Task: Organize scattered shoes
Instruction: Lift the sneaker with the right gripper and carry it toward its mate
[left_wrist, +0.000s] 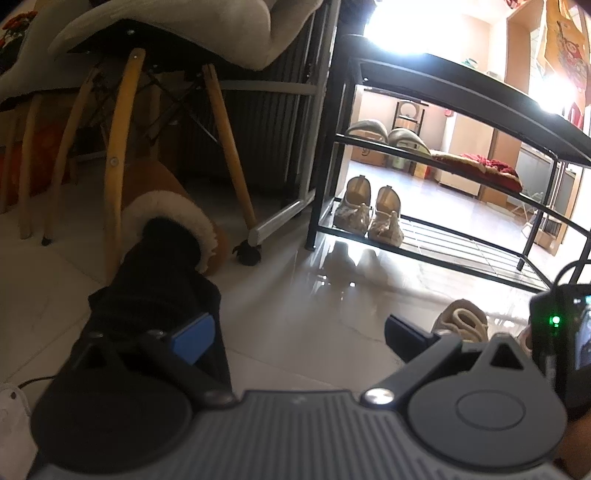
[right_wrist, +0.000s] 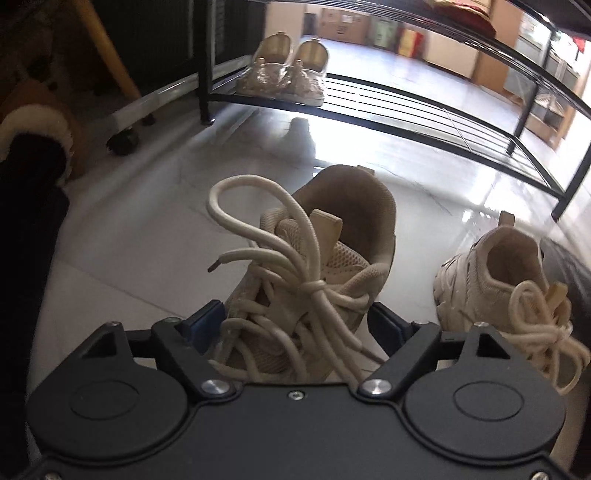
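Note:
My right gripper (right_wrist: 295, 321) is shut on a cream lace-up sneaker (right_wrist: 314, 273), its pads (right_wrist: 205, 319) pressed on both sides of the laced part. The matching sneaker (right_wrist: 506, 291) lies on the floor to the right; it also shows in the left wrist view (left_wrist: 461, 319). My left gripper (left_wrist: 299, 336) is open and empty above the floor tiles. A black shoe rack (left_wrist: 436, 155) stands ahead, with a pair of beige flats (left_wrist: 367, 216) on its bottom shelf, also in the right wrist view (right_wrist: 284, 72). Grey slippers (left_wrist: 384, 134) sit on the middle shelf.
A person's leg in a black sock and a brown fur-lined slipper (left_wrist: 173, 218) stands at the left. A chair with wooden legs (left_wrist: 118, 147) and a wheeled metal frame (left_wrist: 273, 221) are behind it. A red cloth (left_wrist: 480, 164) lies on the middle shelf.

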